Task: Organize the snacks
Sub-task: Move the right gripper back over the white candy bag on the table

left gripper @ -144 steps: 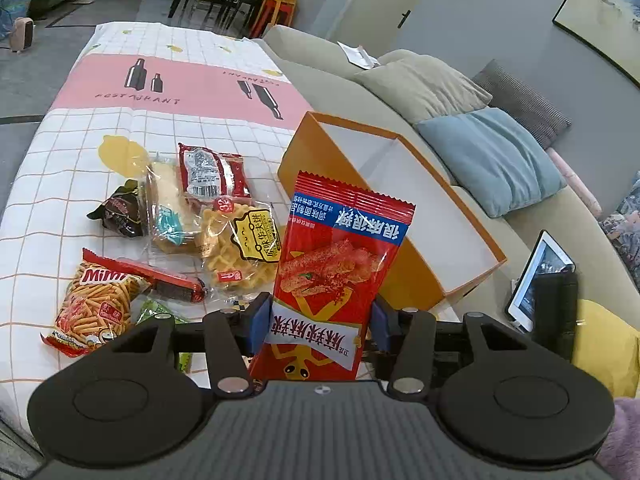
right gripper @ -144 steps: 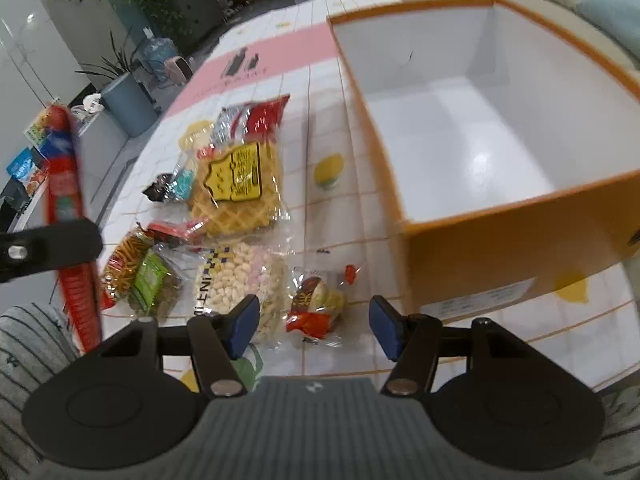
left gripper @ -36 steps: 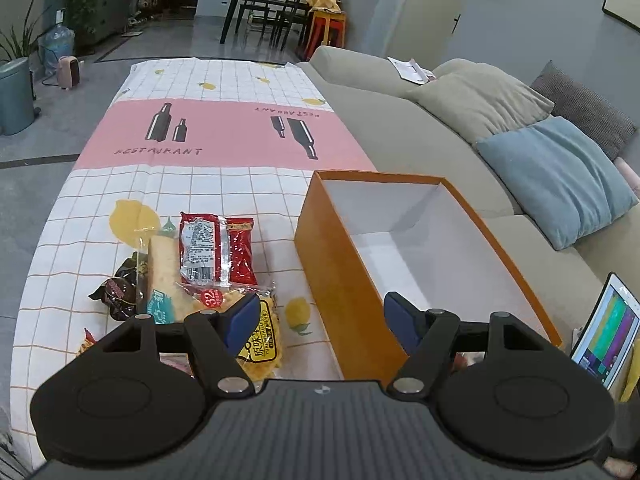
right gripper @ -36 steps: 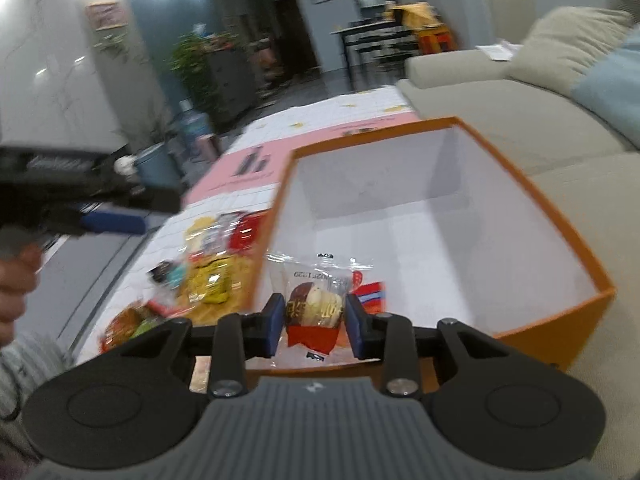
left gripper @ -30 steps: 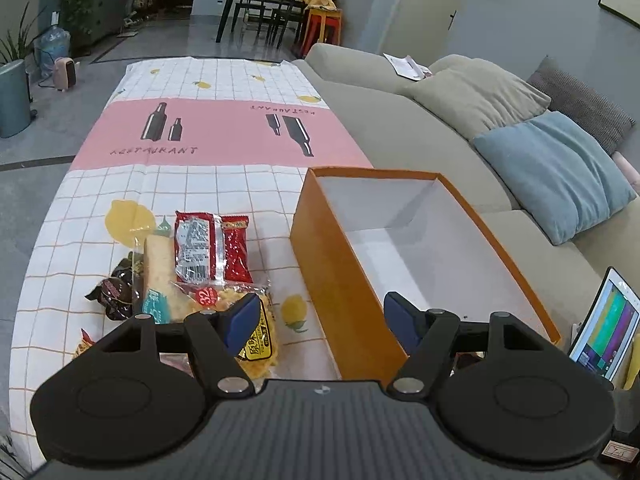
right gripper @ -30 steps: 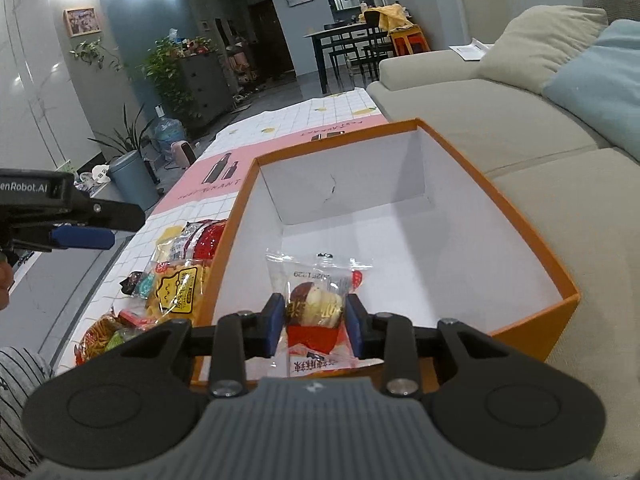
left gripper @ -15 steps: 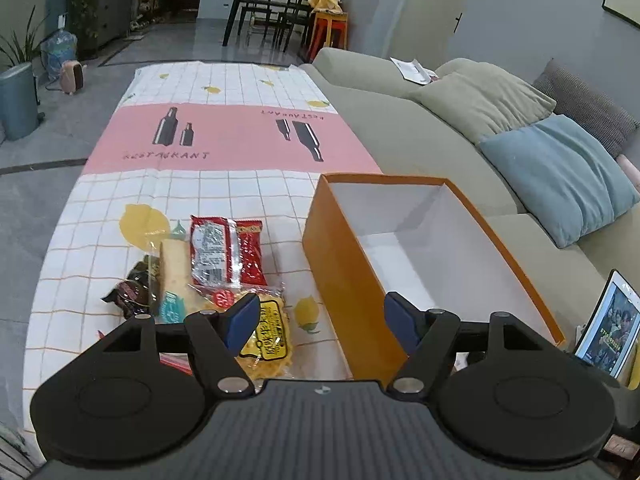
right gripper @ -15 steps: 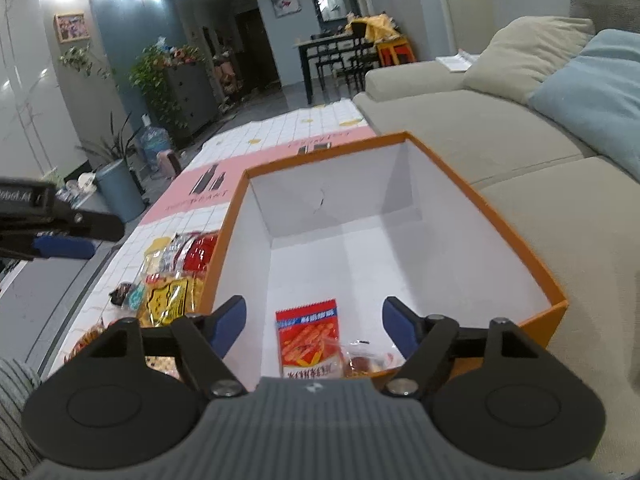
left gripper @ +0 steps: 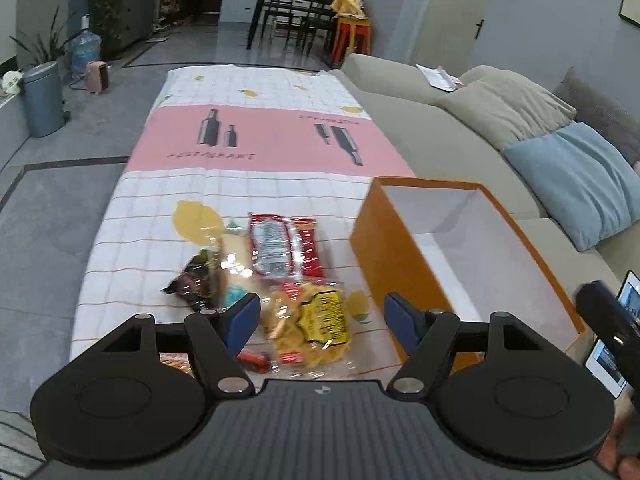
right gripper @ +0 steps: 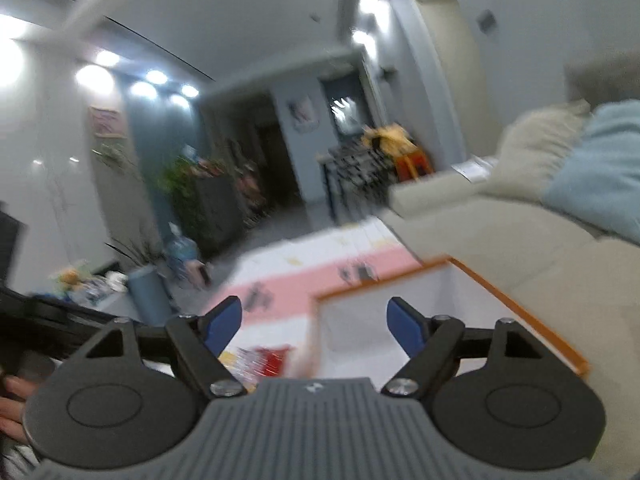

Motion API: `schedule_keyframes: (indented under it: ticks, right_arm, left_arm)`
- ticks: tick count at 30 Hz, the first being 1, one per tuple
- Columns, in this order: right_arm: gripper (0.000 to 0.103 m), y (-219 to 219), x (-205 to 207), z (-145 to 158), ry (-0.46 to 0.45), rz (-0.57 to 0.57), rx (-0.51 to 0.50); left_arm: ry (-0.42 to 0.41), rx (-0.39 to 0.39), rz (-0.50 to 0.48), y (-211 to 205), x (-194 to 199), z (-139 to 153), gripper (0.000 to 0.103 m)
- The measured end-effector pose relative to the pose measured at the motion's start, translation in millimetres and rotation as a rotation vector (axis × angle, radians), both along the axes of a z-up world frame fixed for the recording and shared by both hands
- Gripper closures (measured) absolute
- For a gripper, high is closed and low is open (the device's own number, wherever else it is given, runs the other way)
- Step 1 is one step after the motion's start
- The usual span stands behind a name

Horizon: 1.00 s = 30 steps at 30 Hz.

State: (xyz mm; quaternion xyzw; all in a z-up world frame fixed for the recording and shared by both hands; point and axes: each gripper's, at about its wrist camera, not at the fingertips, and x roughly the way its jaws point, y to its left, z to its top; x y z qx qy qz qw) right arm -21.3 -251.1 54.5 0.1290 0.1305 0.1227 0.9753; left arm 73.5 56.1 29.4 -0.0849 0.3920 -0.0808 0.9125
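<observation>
Right gripper [right gripper: 314, 322]: jaws have just been opening and stand wide with nothing between them. Its view is badly blurred and tipped up toward the room, so only the far rim of the orange box [left gripper: 404, 264] shows; I can't tell from here what's lying in the box.

Left gripper [left gripper: 322, 316]: jaws wide apart, empty, hovering over the pile of snacks on the desk [left gripper: 256, 152], just left of the box.

Snacks not yet boxed, all in a cluster beside the box's left wall:
- yellow waffle pack [left gripper: 312, 322], directly ahead between the left jaws
- red packet [left gripper: 284, 250] behind it, partly overlapped
- dark wrapper [left gripper: 192, 280] to the left
- pale clear pack [left gripper: 234, 264] in between
- a couple more at the near edge, mostly hidden behind the gripper

My read on the next pick, left side:
- take the waffle pack first; it's on top and nearest the box
- come down straight, jaws across its short side, grab the crimped edge or the body, not a corner
- packs overlap, so lift slowly and check nothing drags along
- clear the box wall before moving across, let go low inside
- keep the right gripper out of the box opening while the left goes in
</observation>
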Motion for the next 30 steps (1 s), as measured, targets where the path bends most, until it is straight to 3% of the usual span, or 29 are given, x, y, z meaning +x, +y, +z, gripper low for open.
schedule_keyframes:
  ticks: [3, 5, 8, 13, 21, 28, 30]
  right_arm:
    - [0.021, 28, -12, 6, -0.057, 0.156, -0.011]
    - [0.016, 49, -15, 4, -0.047, 0.215, -0.060]
    - [0.015, 78, -13, -8, 0.008, 0.183, -0.163]
    - [0.015, 96, 4, -33, 0.179, 0.197, -0.163]
    - [0.017, 120, 18, -58, 0.227, 0.294, -0.263]
    - [0.016, 138, 37, -98, 0.446, 0.273, -0.331]
    - [0.015, 140, 45, -110, 0.492, 0.261, -0.299]
  left_arm:
    - [0.020, 0.010, 0.020, 15, -4, -1, 0.020]
    - [0.015, 0.026, 0.015, 26, -10, -4, 0.020]
    - [0.017, 0.047, 0.037, 46, -22, -15, 0.020]
    - [0.108, 0.031, 0.063, 69, -21, -43, 0.022]
    - [0.105, -0.022, 0.100, 87, -8, -55, 0.022]
    - [0.144, 0.032, 0.069, 82, -3, -66, 0.022]
    - [0.158, 0.018, 0.062, 84, -1, -70, 0.022]
